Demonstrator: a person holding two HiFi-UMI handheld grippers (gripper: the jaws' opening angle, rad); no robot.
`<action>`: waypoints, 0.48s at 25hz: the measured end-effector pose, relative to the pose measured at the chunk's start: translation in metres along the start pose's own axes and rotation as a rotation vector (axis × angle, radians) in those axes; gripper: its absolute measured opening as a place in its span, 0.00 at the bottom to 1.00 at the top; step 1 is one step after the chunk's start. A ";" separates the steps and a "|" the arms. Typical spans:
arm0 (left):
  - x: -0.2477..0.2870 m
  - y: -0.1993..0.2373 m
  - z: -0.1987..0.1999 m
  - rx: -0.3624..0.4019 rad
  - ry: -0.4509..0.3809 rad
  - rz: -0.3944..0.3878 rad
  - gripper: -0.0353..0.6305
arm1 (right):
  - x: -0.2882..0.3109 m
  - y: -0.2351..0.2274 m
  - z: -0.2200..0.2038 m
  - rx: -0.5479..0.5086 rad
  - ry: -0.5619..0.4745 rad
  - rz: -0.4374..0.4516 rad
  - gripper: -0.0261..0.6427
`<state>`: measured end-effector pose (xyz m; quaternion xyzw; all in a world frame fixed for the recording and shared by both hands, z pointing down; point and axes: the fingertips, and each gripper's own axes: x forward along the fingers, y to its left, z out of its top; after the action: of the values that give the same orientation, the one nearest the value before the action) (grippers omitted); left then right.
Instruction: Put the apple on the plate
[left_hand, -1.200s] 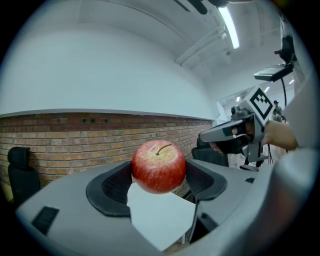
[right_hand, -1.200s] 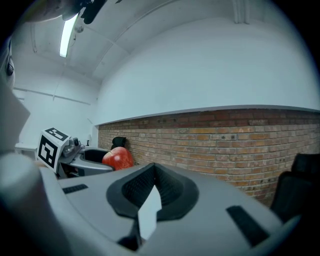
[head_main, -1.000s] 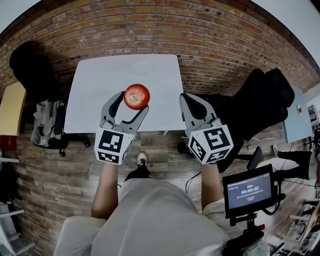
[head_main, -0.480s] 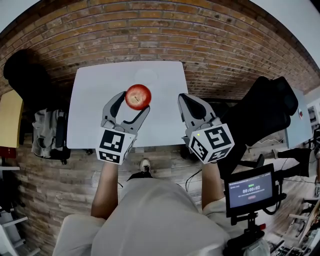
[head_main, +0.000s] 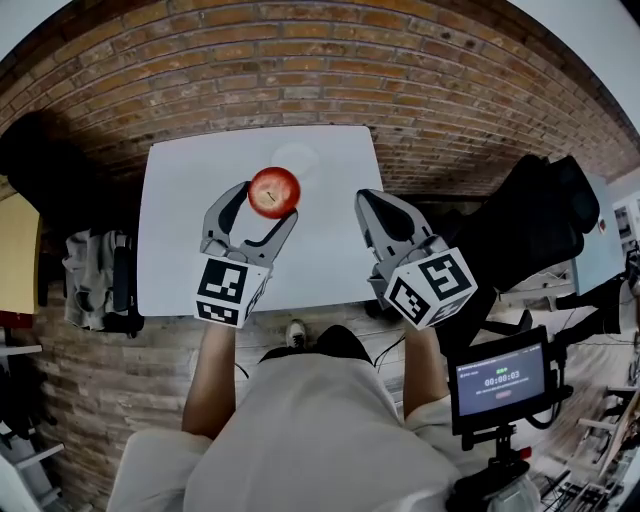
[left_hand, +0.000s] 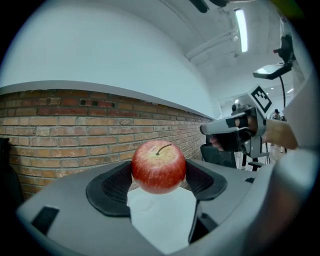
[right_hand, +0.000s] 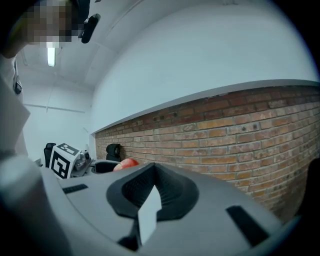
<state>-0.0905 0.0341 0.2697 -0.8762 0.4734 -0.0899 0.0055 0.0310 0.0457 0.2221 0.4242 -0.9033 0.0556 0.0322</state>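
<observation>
A: Progress?
B: Mid-task. Apple (head_main: 274, 192) is clamped in the left hand-held gripper (head_main: 266, 204), held above the white table (head_main: 180, 250), frame centre. Not on the plate yet.
A: Plate where?
B: Pale plate (head_main: 297, 158), upper centre, just beyond the apple, looks empty. Left to do, I'd say: carry forward, lower, release.
A: Pose?
B: Left forearm is stretched forward, jaws toward the brick wall (left_hand: 60, 115), apple stem up. Right hand-held gripper (head_main: 372, 203) sits right of centre, jaws together, holding nothing.
</observation>
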 end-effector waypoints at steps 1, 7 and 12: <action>0.003 0.003 -0.001 -0.001 0.003 -0.004 0.57 | 0.004 0.000 0.000 -0.007 0.004 0.003 0.04; 0.017 0.015 -0.005 -0.007 0.011 -0.015 0.57 | 0.025 -0.001 -0.002 -0.039 0.026 0.007 0.04; 0.033 0.024 -0.009 -0.006 0.027 -0.014 0.57 | 0.042 -0.012 -0.010 -0.038 0.041 0.014 0.04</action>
<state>-0.0946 -0.0058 0.2817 -0.8782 0.4676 -0.1003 -0.0042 0.0130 0.0073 0.2370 0.4160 -0.9063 0.0474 0.0582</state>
